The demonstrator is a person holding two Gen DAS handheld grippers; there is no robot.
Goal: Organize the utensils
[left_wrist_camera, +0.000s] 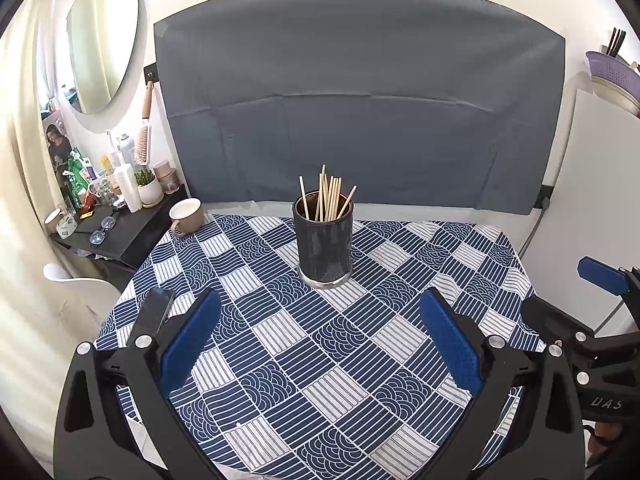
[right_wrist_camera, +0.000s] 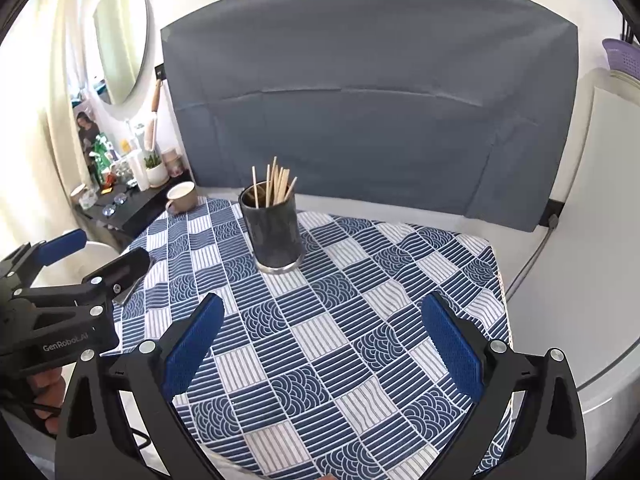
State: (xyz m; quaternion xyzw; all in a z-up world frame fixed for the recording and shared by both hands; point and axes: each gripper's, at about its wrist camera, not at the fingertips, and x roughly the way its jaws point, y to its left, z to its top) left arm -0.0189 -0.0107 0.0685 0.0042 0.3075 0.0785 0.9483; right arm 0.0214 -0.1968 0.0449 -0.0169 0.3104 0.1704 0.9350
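Observation:
A dark cylindrical holder [left_wrist_camera: 325, 248] [right_wrist_camera: 274, 236] stands upright on the blue-and-white patterned tablecloth [left_wrist_camera: 320, 360] [right_wrist_camera: 320, 340], with several wooden chopsticks [left_wrist_camera: 326, 198] [right_wrist_camera: 274, 184] standing in it. My left gripper [left_wrist_camera: 320, 320] hovers open over the near part of the table, nothing between its blue pads, the holder straight ahead. My right gripper [right_wrist_camera: 320, 320] is open too and holds nothing; the holder lies ahead and to its left. Each gripper shows at the edge of the other's view: the right one [left_wrist_camera: 604, 320] and the left one [right_wrist_camera: 80, 264].
A beige mug [left_wrist_camera: 186, 216] [right_wrist_camera: 182, 198] sits at the table's far left corner. A dark phone-like slab [left_wrist_camera: 154, 310] lies at the left edge. A black side shelf [left_wrist_camera: 120, 236] crowded with bottles stands to the left, a grey cloth [left_wrist_camera: 360, 120] hangs behind, a white cabinet [right_wrist_camera: 600, 240] on the right.

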